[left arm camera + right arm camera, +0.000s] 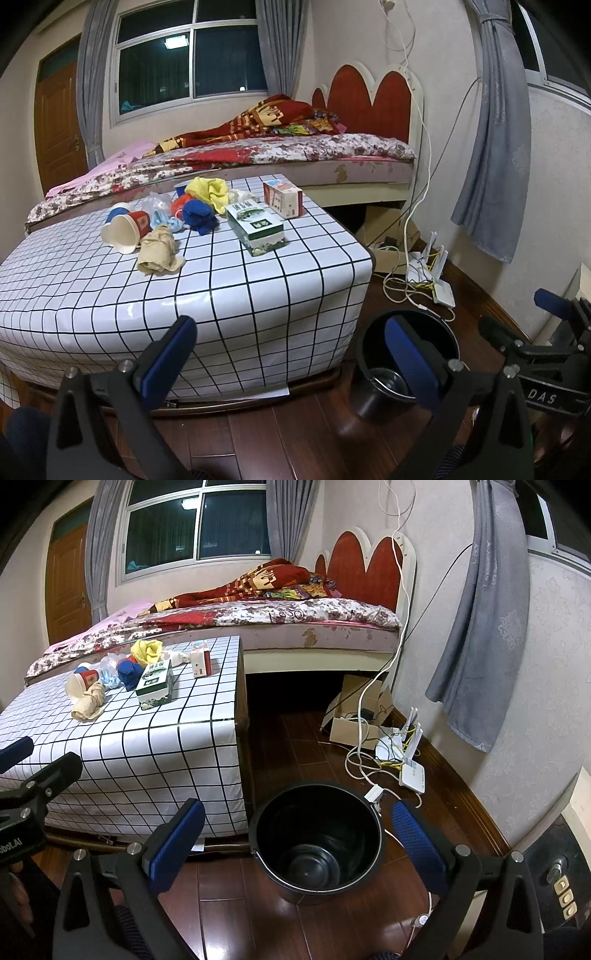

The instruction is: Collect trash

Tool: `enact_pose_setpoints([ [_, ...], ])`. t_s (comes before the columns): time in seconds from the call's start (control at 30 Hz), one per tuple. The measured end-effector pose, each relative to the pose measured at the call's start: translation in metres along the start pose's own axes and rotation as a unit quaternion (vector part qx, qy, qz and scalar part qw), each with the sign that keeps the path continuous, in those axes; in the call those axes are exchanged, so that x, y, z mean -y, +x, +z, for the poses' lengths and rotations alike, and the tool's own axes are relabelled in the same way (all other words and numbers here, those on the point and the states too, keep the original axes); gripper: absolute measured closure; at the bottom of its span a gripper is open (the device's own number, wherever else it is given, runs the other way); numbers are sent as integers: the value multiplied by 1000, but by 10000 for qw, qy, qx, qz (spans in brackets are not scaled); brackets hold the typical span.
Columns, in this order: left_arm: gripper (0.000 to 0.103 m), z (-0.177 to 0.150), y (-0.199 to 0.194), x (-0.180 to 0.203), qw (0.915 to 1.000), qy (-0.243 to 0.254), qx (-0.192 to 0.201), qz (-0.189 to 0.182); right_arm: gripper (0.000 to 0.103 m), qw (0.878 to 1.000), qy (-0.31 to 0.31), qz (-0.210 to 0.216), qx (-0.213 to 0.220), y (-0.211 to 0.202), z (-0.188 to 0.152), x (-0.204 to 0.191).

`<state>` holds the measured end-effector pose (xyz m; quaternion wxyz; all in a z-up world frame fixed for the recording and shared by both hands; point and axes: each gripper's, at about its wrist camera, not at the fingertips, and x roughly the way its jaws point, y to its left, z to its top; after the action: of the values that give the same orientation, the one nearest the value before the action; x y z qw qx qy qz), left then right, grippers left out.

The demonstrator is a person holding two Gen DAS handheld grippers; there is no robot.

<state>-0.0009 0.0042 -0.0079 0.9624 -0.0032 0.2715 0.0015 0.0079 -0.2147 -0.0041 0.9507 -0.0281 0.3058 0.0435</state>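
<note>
On the checked table [110, 280] lie cups, rags and 2 boxes. Both claws, left gripper [291, 354] and right gripper [299, 845], gape wide, holding nothing, near the black bucket [373, 834].

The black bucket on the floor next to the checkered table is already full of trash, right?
Not quite. The black bucket does stand on the floor beside the checkered table, but it is empty: the right wrist view looks straight down to its bare bottom.
</note>
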Motion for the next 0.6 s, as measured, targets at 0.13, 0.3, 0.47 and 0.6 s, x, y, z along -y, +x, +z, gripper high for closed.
enact_pose_setpoints([
  [0.13,1,0,0,-1,10000,2,-2,2,1,10000,-5,3,4,-1,0,0],
  [0.3,1,0,0,-1,10000,12,-4,16,1,10000,-4,3,7,-1,2,0],
  [0.47,1,-1,0,1,10000,10,-12,16,1,10000,-8,-4,11,-1,0,0],
  [0.6,1,-2,0,1,10000,12,-10,15,1,10000,-7,-1,12,0,0,0],
])
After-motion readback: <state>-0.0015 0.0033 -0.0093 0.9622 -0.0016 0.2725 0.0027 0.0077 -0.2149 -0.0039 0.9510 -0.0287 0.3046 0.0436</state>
